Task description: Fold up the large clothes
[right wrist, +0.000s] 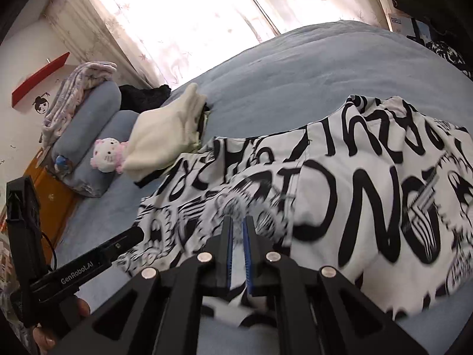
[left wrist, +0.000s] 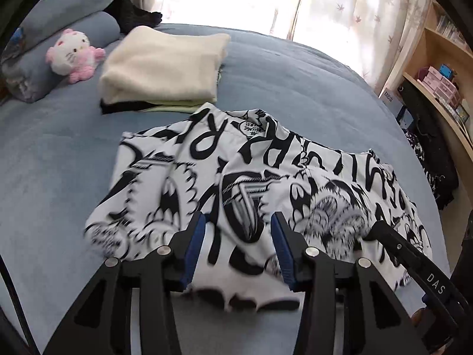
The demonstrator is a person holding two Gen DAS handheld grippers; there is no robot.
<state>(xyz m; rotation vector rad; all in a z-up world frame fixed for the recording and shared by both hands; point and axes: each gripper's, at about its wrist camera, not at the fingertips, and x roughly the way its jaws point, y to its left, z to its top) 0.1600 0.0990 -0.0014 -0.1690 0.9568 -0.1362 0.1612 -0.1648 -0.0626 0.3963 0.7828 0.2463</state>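
Left wrist view: black-and-white printed garment lies spread on my blue bed cover, near edge blurred under the tongs. My left gripper has its jaws parted, blue pads apart, cloth visible in the gap but not pinched. My right gripper has jaws nearly closed, pads almost touching over the garment's near edge; blur means I cannot tell whether fabric is nipped. Just beyond the garment sits a folded cream stack, with a pink-and-white plush cat beside it against blue pillows. Sheer curtains hang behind the bed, wooden shelves at the right.
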